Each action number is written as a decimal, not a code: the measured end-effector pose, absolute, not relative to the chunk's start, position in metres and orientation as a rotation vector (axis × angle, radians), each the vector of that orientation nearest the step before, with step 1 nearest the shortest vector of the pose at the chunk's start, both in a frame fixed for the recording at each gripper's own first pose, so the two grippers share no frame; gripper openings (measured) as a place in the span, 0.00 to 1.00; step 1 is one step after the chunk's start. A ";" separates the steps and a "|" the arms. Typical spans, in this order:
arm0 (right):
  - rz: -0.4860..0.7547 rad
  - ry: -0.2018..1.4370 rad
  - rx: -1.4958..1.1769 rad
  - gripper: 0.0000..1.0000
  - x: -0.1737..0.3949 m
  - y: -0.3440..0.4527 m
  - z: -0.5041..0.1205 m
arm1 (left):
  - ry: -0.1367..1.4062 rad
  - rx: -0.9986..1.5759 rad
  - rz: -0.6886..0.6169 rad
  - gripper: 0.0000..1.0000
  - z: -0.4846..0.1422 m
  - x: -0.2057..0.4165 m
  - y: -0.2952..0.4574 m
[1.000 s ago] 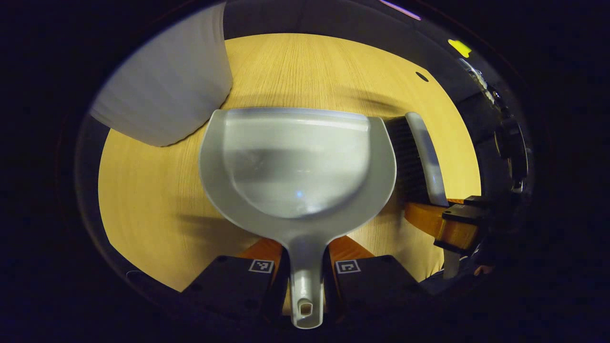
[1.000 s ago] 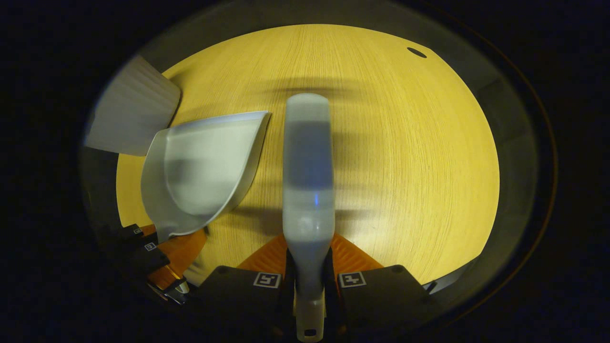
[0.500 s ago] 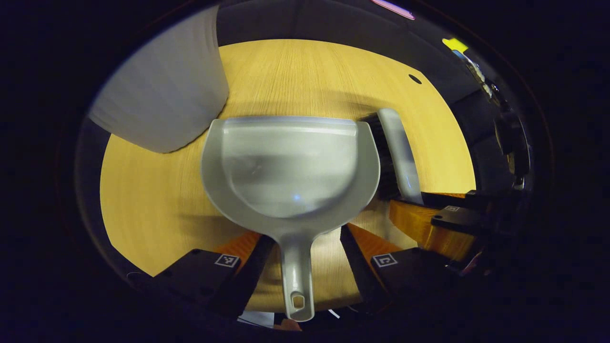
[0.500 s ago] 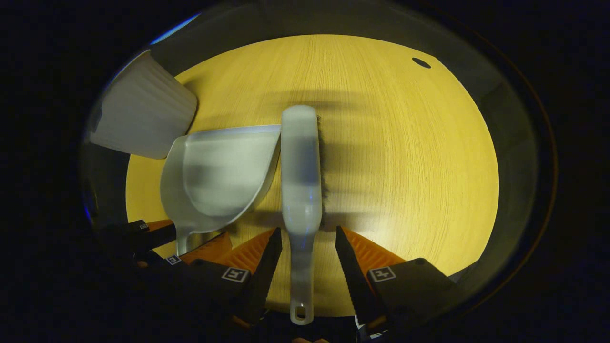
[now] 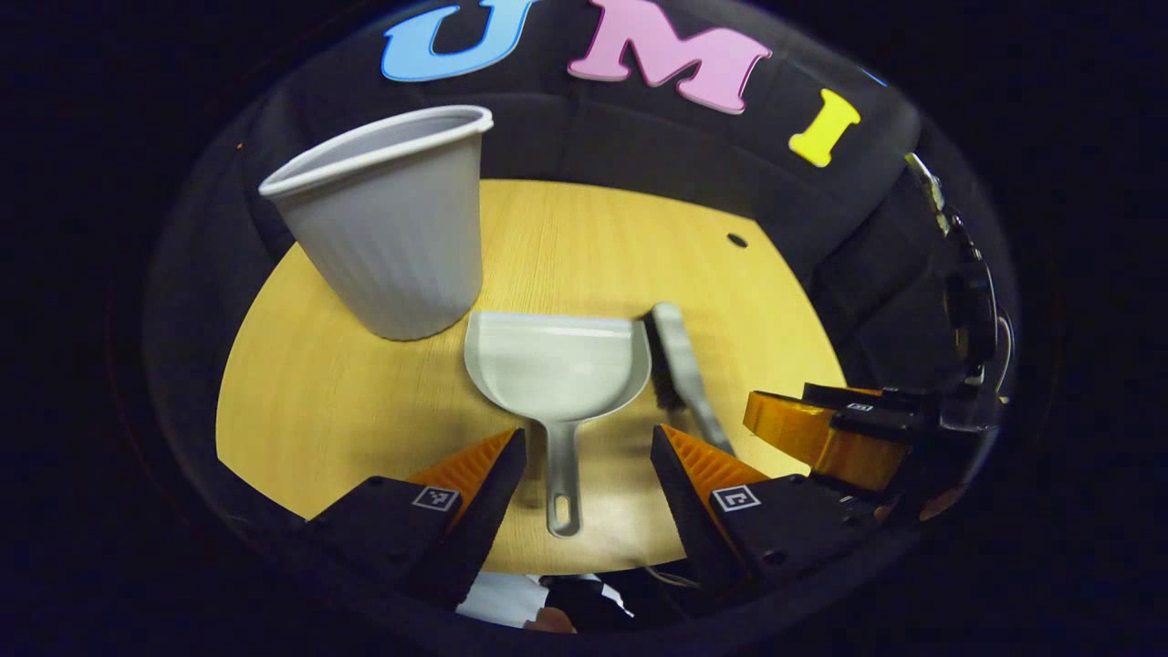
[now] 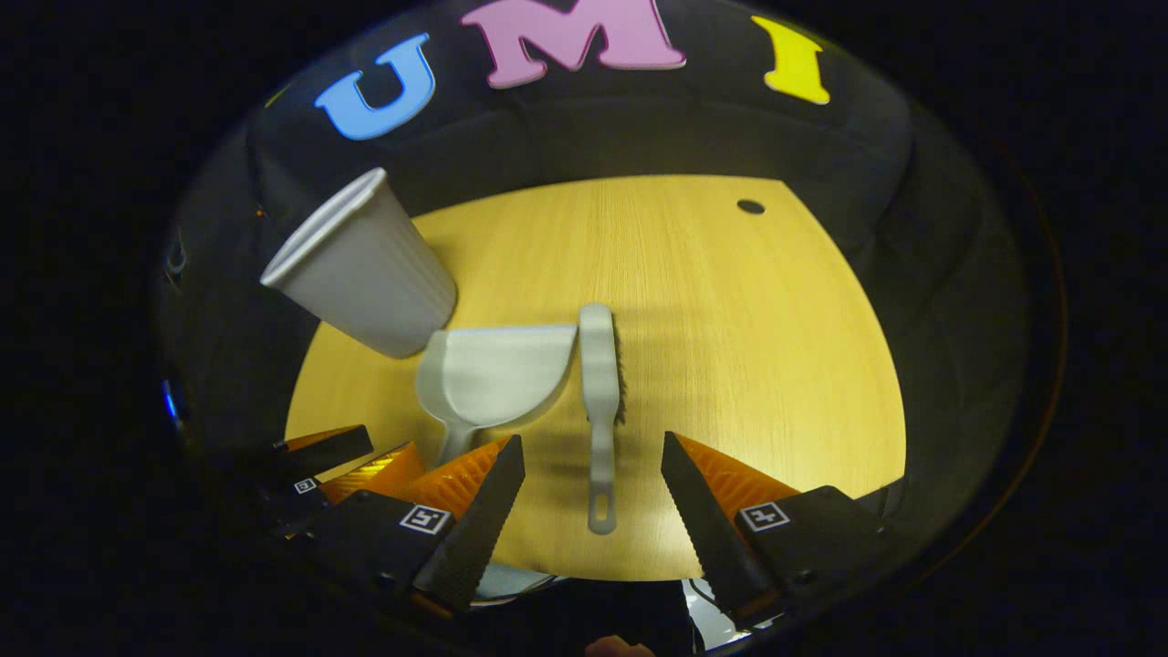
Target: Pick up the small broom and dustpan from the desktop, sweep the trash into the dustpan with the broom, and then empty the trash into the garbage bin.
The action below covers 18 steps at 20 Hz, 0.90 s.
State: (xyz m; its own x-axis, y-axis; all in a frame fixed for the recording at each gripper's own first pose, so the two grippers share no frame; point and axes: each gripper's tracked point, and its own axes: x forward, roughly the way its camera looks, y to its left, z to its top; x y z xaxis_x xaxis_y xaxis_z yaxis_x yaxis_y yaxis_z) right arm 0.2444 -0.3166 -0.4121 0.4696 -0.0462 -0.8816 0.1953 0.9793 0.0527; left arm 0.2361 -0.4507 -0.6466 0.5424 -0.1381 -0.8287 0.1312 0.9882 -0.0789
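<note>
Both grippers had let go and drawn back — a second earlier they pinched the handles. The left gripper (image 5: pixel 584 452) stood spread, the dustpan (image 5: pixel 555 368) flat on the desk (image 5: pixel 310 401) beyond it. The right gripper (image 6: pixel 591 461) stood spread too — the broom (image 6: pixel 600 383) lay just beside the dustpan, near the bin (image 5: pixel 392 219).

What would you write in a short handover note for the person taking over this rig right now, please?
Left gripper: open, holding nothing, dustpan handle between its fingers.
Right gripper: open, holding nothing, broom handle between its fingers.
Dustpan and broom lie side by side on the wooden desktop, just in front of the upright grey garbage bin.
No trash is visible on the desktop or in the dustpan, so the sweeping looks finished; the bin's inside is hidden.
</note>
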 end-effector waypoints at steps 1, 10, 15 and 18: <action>-0.148 0.977 0.118 0.99 0.240 -0.315 -0.386 | 0.901 -0.015 -0.180 0.83 -0.627 0.229 -0.451; -0.099 0.260 -0.023 0.96 0.228 -0.261 -0.208 | 0.231 0.130 -0.169 0.81 -0.555 0.160 -0.450; -0.026 0.139 -0.066 0.97 0.224 -0.247 -0.179 | 0.148 0.114 -0.123 0.80 -0.536 0.138 -0.448; -0.019 0.122 -0.023 0.96 0.233 -0.247 -0.181 | 0.146 0.105 -0.092 0.80 -0.527 0.129 -0.447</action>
